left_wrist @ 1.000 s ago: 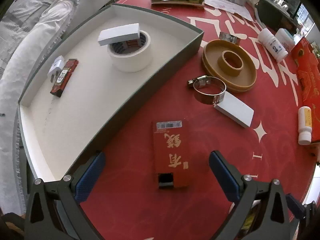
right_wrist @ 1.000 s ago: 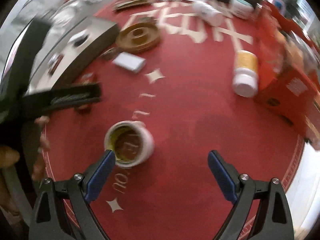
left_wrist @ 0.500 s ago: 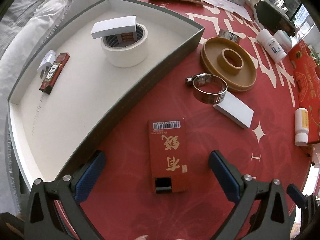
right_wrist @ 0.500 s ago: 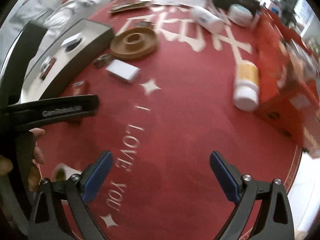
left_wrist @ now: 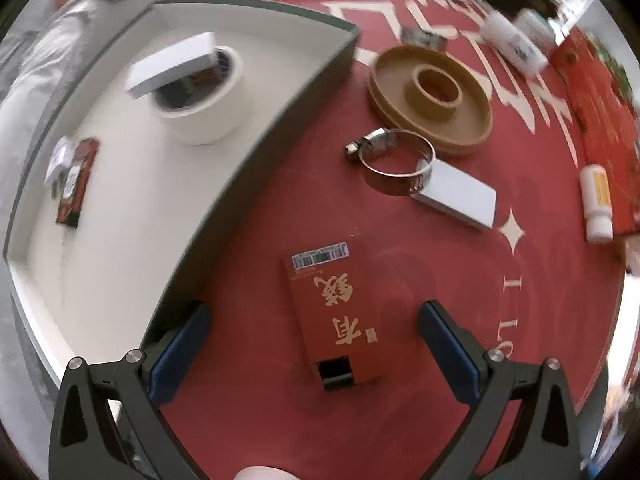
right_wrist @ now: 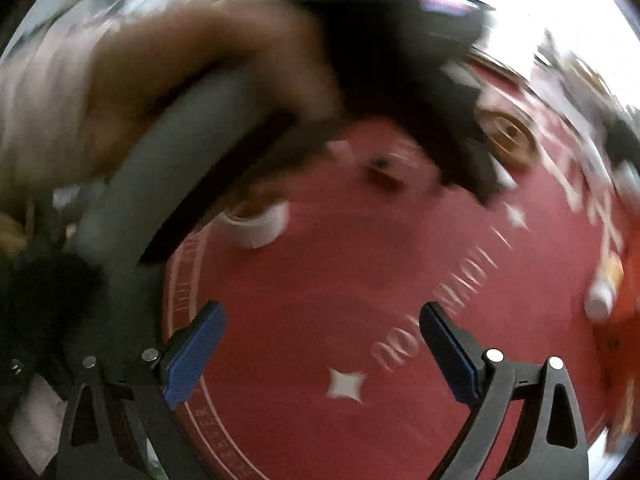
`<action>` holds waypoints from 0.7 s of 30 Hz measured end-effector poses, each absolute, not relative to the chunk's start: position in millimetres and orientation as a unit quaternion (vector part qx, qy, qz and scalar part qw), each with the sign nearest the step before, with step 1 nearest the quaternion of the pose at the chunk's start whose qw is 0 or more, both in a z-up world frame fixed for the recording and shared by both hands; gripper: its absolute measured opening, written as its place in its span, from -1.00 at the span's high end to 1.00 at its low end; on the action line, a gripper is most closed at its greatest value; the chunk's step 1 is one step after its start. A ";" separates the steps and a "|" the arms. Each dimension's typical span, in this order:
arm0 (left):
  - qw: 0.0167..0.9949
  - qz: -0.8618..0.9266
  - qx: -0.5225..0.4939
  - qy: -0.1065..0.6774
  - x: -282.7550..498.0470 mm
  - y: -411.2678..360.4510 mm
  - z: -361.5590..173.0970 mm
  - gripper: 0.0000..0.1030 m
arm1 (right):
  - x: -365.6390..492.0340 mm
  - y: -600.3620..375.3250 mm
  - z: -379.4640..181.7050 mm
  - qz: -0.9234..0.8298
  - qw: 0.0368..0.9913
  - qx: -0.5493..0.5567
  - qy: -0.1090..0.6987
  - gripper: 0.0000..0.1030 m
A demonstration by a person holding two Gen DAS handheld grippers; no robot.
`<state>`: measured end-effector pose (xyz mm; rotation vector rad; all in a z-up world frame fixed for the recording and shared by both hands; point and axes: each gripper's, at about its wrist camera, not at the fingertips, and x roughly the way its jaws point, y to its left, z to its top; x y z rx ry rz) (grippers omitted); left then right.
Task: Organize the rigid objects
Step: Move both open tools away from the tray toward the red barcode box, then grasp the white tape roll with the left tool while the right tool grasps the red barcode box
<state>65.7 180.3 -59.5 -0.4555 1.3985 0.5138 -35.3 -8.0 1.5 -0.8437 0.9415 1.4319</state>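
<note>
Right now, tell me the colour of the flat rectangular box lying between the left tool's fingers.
Red with gold characters; clearest in the left wrist view.

The red box [left_wrist: 334, 312] carries two gold Chinese characters, 有钱, read upside down, and a white barcode label at its 12 o'clock end; the digits are too small to read. The red tablecloth [left_wrist: 560, 320] shows pale letters "I LO" at 3 o'clock. The right wrist view is blurred, its lettering unreadable.
</note>
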 end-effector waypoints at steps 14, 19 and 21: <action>0.725 0.228 -0.196 0.620 68.1 170.6 -57.7 -1.00 | -87.8 -1.9 -2.6 0.626 0.574 -0.422 0.317 -0.90; 0.751 0.179 -0.148 0.619 82.3 130.0 -57.5 -1.00 | -58.2 -28.7 0.1 0.580 0.611 -0.417 0.341 -0.90; 0.762 0.153 -0.128 0.617 84.8 111.0 -55.3 -0.99 | -44.9 -40.7 3.4 0.560 0.627 -0.407 0.357 -0.90</action>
